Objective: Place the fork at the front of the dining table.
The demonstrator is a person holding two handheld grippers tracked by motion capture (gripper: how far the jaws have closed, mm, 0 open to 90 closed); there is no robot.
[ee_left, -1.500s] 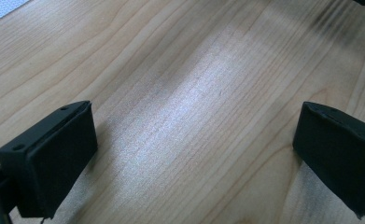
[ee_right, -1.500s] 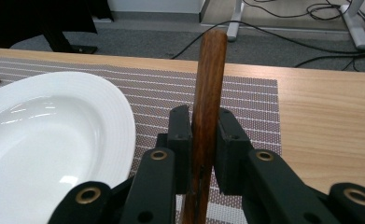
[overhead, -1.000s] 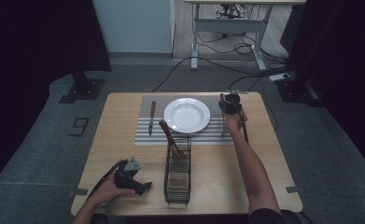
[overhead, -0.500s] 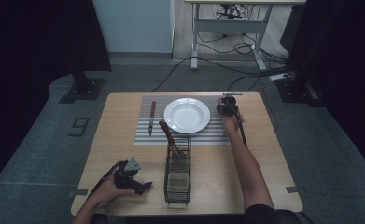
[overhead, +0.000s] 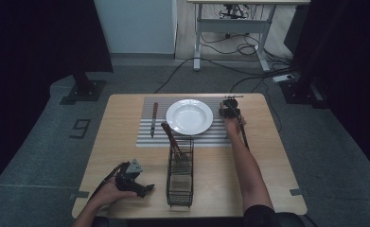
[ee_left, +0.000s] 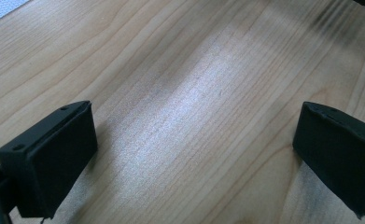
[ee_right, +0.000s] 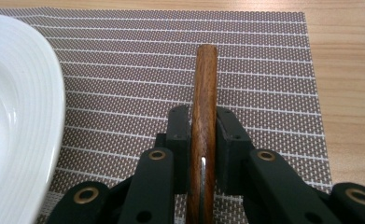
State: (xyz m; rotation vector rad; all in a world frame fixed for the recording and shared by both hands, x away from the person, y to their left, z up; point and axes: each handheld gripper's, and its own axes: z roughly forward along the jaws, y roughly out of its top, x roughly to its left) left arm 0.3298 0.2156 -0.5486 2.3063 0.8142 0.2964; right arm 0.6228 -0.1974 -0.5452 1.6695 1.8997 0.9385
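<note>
Right gripper (ee_right: 203,122): jaws pressed together on a wooden handle (ee_right: 204,93), one jaw on each side of it; in the high view this gripper (overhead: 230,109) sits at the right end of the placemat, just beside the plate.
Wooden handle: points straight away from the right gripper's camera, over the placemat; a strip of metal shows on its near part between the jaws. What kind of utensil it belongs to cannot be told.
Placemat (ee_right: 124,70): brown weave with white stripes, lying flat on the table (overhead: 126,142).
Plate (overhead: 189,116): white, in the middle of the placemat; its rim (ee_right: 26,116) is near the held handle but apart from it.
Left gripper (ee_left: 194,154): jaws wide apart with nothing between them, close over bare wood; in the high view it (overhead: 133,177) rests in the person's left hand at the near left part of the table.
Wire basket (overhead: 180,177): near the table's front middle, just right of the left gripper, with a wooden-handled utensil (overhead: 171,138) leaning out of its far end.
Knife (overhead: 154,118): lies on the placemat's left end, well apart from both grippers.
</note>
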